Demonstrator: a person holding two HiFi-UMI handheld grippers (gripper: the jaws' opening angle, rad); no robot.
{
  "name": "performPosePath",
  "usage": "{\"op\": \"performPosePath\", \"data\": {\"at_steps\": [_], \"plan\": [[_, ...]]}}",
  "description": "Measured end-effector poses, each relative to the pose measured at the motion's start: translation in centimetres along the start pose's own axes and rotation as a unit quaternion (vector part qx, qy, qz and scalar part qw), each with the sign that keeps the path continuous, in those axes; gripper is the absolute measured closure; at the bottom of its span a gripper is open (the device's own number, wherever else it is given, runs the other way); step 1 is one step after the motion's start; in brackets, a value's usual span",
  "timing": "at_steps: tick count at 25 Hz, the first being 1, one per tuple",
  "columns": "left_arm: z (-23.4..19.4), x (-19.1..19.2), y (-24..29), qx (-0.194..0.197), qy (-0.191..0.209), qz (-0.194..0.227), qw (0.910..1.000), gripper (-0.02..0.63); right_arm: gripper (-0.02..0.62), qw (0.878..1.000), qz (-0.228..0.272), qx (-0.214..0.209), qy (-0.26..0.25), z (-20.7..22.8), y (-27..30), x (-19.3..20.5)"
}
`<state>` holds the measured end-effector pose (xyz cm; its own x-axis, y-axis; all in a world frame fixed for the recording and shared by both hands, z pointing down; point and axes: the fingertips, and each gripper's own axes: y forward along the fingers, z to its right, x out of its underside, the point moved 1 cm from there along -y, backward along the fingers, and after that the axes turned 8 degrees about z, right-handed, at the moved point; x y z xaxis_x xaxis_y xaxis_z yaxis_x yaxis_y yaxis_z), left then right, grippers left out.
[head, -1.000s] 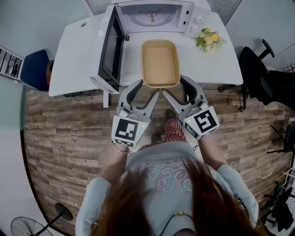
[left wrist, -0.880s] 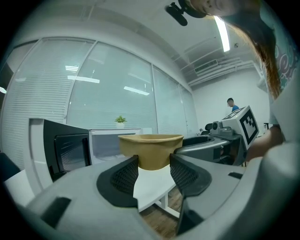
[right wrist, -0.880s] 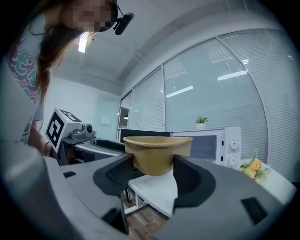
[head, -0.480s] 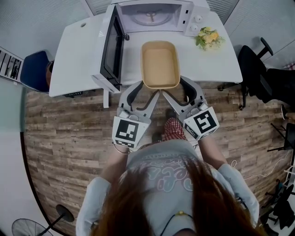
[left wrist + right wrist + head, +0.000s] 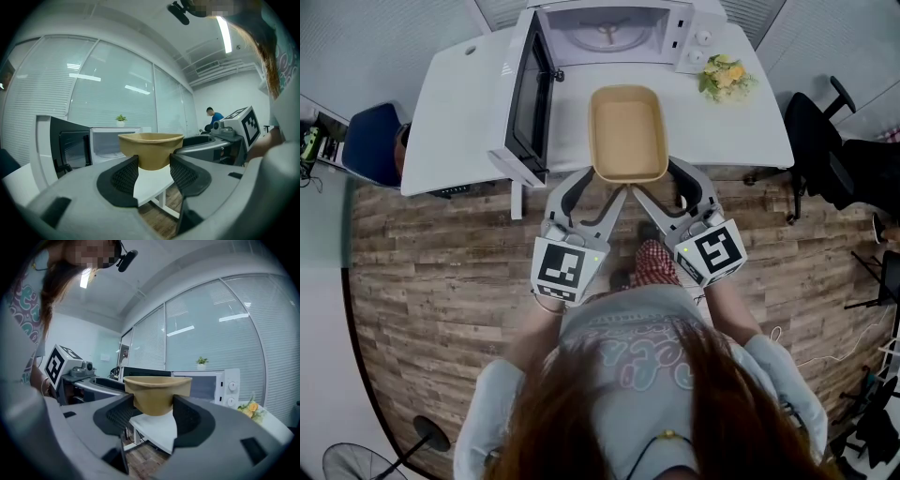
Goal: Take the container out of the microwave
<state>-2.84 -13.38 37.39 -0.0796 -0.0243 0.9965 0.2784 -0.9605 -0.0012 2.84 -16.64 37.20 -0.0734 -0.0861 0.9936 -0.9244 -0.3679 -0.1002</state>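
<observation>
The white surface [image 5: 450, 103] carries the microwave [image 5: 609, 33] at its far edge, with the door [image 5: 525, 94] swung wide to the left and the cavity bare except for its turntable. The tan container [image 5: 628, 131] is already outside, in front of the opening, and its near end reaches past the surface's front edge. We cannot tell whether its base rests on the surface or hangs just above it.

The left hand-held gripper [image 5: 605, 178] pinches the near-left corner and the right hand-held gripper [image 5: 654, 176] pinches the near-right corner. In each gripper view the pads press against the container's lower wall.

We judge the main risk to be the far end. With both grips at one end, the container could sag or slide out of the pads. If the two grippers move unevenly they could twist it, and a drift to the left could knock it against the open door.
</observation>
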Motion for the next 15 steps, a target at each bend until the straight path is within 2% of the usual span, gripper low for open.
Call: {"op": "performPosePath", "data": {"at_steps": [15], "plan": [[-0.02, -0.20, 0.41, -0.002, -0.001, 0.003, 1.0000, 0.399, 0.341, 1.000, 0.016, -0.005, -0.017, 0.44, 0.25, -0.59]]}}
